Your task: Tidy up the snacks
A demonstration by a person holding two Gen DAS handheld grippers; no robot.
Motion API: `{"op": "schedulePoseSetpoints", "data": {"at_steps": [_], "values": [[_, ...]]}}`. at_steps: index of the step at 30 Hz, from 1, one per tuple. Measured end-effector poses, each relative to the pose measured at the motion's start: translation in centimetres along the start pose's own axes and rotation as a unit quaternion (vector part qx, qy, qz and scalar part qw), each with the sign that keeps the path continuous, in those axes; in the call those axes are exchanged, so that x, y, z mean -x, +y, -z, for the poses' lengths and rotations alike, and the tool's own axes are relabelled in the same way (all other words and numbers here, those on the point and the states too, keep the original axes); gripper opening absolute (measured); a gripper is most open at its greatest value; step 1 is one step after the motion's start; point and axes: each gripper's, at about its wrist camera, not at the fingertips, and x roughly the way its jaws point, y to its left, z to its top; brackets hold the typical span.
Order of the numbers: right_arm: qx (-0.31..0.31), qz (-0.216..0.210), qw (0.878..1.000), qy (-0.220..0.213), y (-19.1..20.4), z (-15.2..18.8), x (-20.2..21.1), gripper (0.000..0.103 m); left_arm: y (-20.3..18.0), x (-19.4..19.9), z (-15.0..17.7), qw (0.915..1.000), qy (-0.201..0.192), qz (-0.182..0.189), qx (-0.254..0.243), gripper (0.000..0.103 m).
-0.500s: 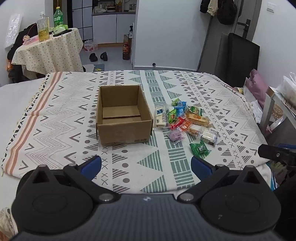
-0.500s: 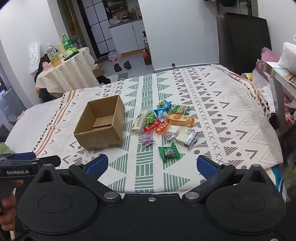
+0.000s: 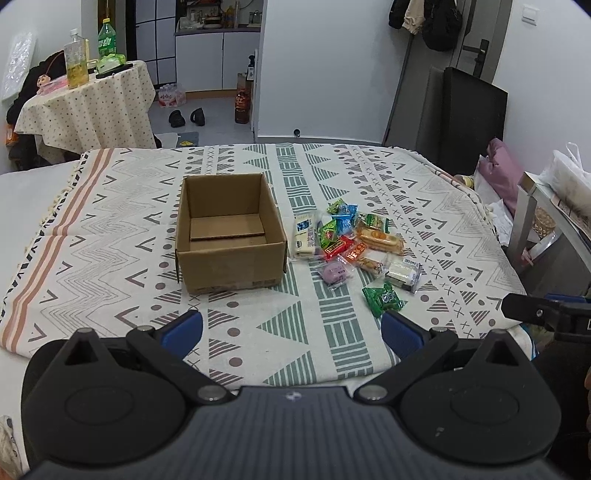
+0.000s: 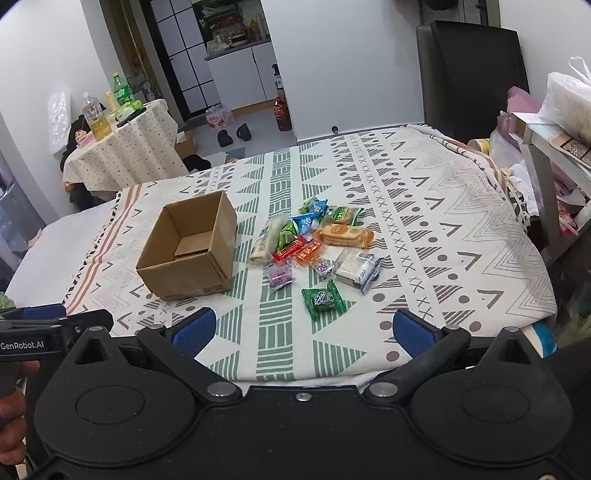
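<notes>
Both the left gripper [image 3: 291, 330] and right gripper [image 4: 303, 330] are hovering spread and empty short of the snack pile [image 4: 314, 245] lying beside the empty cardboard box [image 4: 188, 247], where overlapping slippery wrappers are risking double or slipped grasps.

place: lived-in home, small flat | bed [image 3: 110, 206] under patterned cloth | side table [image 3: 88, 99] in dotted cloth carrying drink bottles [image 3: 77, 59] | kitchen cabinets [image 3: 218, 59] beyond doorway | shoes [image 3: 186, 117] on floor | coats [image 3: 424, 20] hung by door
</notes>
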Motion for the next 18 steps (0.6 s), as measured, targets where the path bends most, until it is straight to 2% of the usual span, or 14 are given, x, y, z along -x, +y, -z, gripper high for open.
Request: {"op": "schedulePoseSetpoints", "data": {"at_steps": [18], "values": [[-0.001,-0.003,1.0,-0.008,-0.6,-0.1,0.3,0.103,-1.1,0.4,-0.2,0.9999,-0.005,0.0,-0.013,0.102]]}}
